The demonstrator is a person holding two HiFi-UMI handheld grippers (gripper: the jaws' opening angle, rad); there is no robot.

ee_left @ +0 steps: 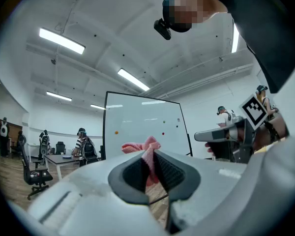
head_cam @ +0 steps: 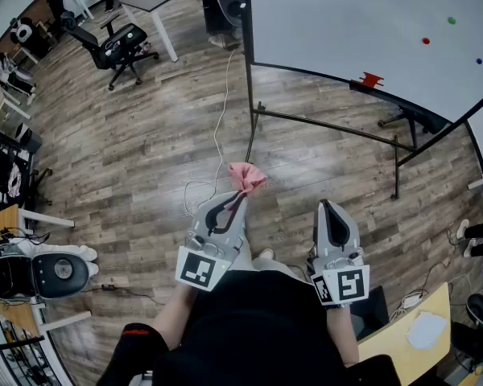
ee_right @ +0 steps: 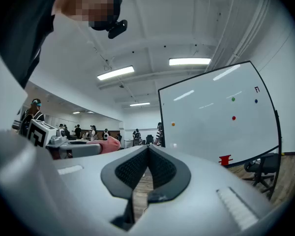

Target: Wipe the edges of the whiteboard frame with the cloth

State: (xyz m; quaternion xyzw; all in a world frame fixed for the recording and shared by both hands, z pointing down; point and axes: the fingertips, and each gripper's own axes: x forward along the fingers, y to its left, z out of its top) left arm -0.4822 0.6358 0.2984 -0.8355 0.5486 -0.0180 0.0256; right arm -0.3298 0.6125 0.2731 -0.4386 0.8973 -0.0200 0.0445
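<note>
Head view shows the left tool (head_cam: 239, 195) pinching a pink cloth (head_cam: 247, 175), the right tool (head_cam: 325, 206) closed empty.

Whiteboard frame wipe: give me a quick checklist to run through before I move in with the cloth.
1. Cloth gripped: ok. The left gripper jaws are shut on the pink cloth.
2. Wiping surface free: ok. A bunch of cloth sticks out past the jaw tips.
3. Right gripper free: ok. Its jaws are together with nothing between them.
4. Cloth on the whiteboard frame: not ok. The frame stands ahead, apart from the cloth.
5. Footing: not ok. A white cable lies on the floor toward the board.
6. Dirt on the frame: cannot tell.
</note>
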